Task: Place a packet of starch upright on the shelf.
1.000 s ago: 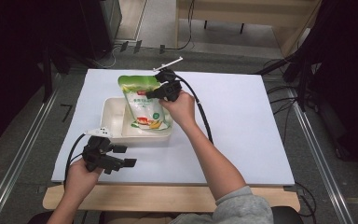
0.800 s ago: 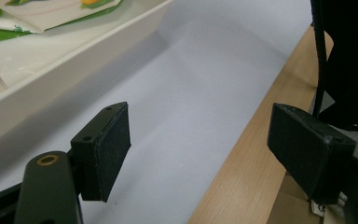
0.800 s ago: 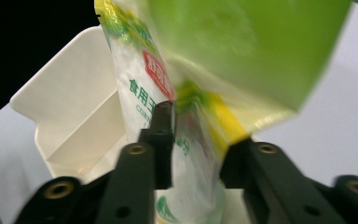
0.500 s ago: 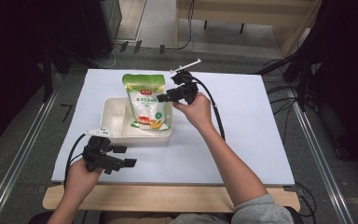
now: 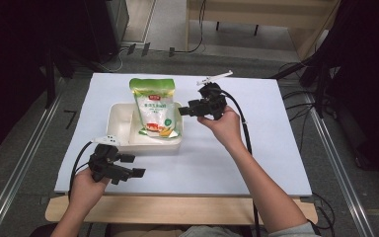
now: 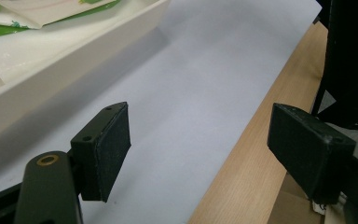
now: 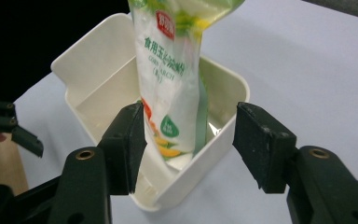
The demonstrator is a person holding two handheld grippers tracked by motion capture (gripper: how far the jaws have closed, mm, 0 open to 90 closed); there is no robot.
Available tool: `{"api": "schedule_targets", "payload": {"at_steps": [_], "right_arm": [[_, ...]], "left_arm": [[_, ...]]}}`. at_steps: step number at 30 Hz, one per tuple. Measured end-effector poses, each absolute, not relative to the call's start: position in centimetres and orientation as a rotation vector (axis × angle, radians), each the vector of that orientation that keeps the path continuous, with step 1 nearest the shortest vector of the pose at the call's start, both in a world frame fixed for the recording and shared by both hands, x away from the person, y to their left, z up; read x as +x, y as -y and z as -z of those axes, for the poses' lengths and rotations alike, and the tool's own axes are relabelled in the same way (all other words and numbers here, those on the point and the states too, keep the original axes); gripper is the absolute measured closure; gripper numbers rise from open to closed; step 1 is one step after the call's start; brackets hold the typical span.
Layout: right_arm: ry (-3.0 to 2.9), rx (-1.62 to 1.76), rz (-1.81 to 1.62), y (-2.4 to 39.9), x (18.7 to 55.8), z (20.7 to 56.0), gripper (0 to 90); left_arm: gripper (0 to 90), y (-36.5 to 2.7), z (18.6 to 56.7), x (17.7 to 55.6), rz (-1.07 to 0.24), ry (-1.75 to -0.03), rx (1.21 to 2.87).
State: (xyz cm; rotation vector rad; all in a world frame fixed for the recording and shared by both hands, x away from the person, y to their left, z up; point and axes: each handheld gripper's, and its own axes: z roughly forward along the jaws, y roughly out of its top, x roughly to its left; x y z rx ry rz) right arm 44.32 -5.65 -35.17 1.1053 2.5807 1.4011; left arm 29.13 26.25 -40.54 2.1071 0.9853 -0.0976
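The pouch stands propped in the white tray, so I judge the placing done and only pulling away left. My right gripper is wide open just beside the tray, holding nothing; my left gripper is open too, empty, near the table edge. The pouch is glossy, soft plastic; the tray is rigid with rounded corners.

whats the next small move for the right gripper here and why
Probably draw the right gripper a little further back from the pouch. Its jaws are open and apart from the pouch, which stands upright in the white tray. The left gripper is open over the table's near edge.
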Motion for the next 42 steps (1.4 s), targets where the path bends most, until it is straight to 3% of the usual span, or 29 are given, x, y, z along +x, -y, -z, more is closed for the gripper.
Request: {"api": "schedule_targets", "payload": {"at_steps": [29,42], "right_arm": [[-2.527,1.155,-1.394,13.0,35.7,42.6,44.0],[-2.548,1.143,-1.322,12.8,36.3,43.5,43.2]], "left_arm": [[22.2,-26.2,40.5,29.1,0.101,-0.989,2.104],[22.2,-26.6,40.3,29.3,0.092,-0.996,2.102]]}}
